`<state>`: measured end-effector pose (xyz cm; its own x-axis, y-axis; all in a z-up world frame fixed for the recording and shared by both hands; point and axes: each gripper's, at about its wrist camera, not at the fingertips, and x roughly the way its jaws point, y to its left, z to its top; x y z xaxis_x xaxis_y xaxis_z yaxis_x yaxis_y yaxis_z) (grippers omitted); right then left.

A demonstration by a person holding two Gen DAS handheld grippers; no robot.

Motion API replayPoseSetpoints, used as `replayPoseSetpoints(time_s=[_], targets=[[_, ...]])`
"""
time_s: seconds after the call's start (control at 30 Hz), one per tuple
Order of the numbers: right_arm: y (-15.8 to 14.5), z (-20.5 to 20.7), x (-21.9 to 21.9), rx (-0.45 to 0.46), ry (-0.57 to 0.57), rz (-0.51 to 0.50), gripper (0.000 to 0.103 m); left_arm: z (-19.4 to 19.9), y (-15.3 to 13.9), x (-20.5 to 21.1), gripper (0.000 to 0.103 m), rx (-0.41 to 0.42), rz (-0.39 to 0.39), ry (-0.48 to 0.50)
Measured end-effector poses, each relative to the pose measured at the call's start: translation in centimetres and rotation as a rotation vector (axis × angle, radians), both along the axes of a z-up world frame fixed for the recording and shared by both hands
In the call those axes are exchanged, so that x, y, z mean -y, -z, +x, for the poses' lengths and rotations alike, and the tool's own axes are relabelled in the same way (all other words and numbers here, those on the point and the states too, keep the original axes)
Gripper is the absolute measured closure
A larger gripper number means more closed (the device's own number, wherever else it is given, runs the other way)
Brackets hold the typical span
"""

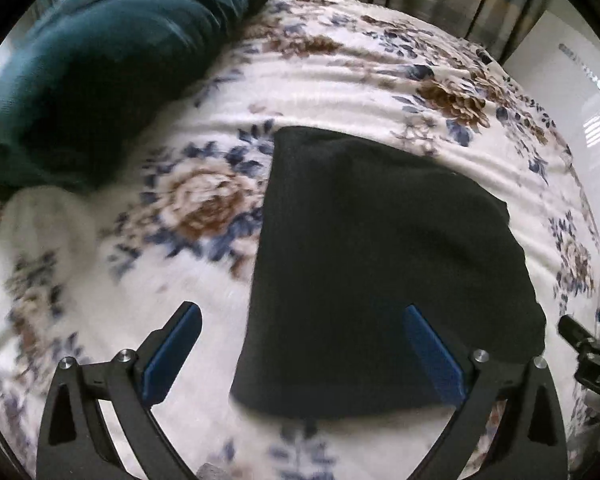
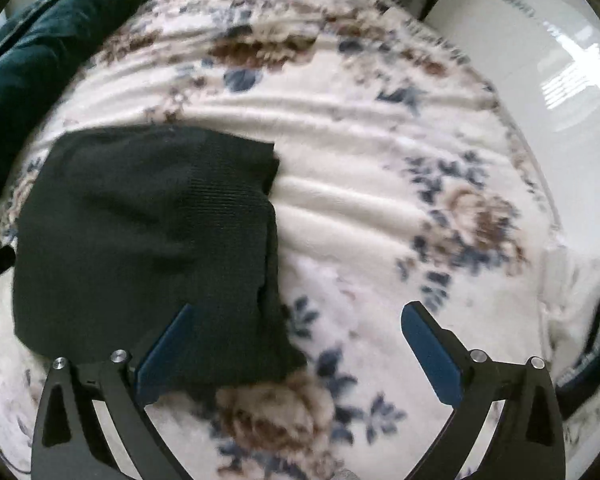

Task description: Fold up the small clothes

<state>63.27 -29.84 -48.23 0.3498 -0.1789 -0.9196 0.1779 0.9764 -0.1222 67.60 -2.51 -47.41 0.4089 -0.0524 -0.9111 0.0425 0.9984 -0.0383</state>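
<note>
Both grippers, left [image 1: 300, 354] and right [image 2: 296, 350], spread wide and holding nothing, so the black cloth [image 1: 364, 264] lies folded mid-blanket [image 1: 340, 76].

The black garment [image 2: 148, 240] under the tongs is matt, fine-ribbed knit cloth. Around it the floral blanket [image 2: 380, 208] looks plush and ridged.

right gripper [image 1: 592, 356] marking: pale characters on its black body at the right edge of the left wrist view, upside down, maybe "DAS" or "SVO", too small to be sure

white panel [image 1: 572, 92] print: a line of dark lettering up beside the right gripper's side of the bed, blurred, can't read it
</note>
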Motion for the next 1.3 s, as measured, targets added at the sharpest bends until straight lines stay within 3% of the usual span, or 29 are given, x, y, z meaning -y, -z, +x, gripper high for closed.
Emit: replayPoseSetpoints(time_s=[0.23,0.63,0.83,1.1,1.3], targets=[[-8.9,-4.6,-3.4,0.088,0.012,-0.020,0.000,-6.4,-8.1,1.3,0.000,0.098,0.039,0.015],[-30.2,-19.6,-7.2,0.315,-0.016,-0.097,0.000,-20.7,-25.8,1.5,0.000,0.271,0.043,0.009],[-39.3,-27.9,-8.8,0.409,-0.043,-0.107,0.000,-27.4,-32.8,1.0,0.000,0.330,0.036,-0.001],[-47.3,-37.3,-9.5,0.493,-0.038,-0.094,0.000,-34.8,-38.6,1.1,0.000,0.366,0.015,0.006],[-50.6,-42.1,-9.6,0.531,-0.039,-0.088,0.000,-38.6,-41.6,1.2,0.000,0.399,0.005,0.004]])
